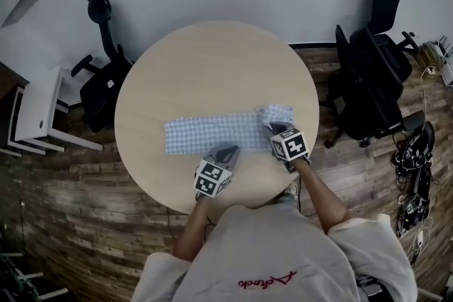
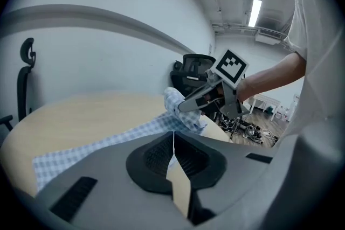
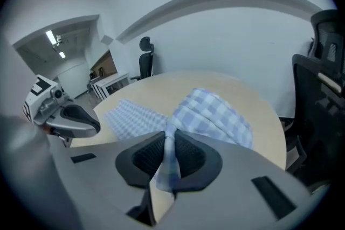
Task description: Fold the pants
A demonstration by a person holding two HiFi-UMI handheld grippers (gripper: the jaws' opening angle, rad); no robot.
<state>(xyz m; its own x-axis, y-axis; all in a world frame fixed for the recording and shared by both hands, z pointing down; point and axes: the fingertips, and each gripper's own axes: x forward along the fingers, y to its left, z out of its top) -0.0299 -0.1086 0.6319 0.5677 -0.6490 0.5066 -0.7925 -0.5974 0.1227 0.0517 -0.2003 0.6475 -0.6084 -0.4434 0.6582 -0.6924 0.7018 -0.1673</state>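
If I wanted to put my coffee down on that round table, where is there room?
The far half of the table, between the pants and the rim facing the wall, is bare. A narrower strip lies left of the pants' end. The near edge is crowded: the left gripper and right gripper work the cloth there, its right end lifted.

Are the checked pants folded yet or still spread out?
Mostly spread: the pants lie in one long strip on the table, right end bunched in the right gripper.
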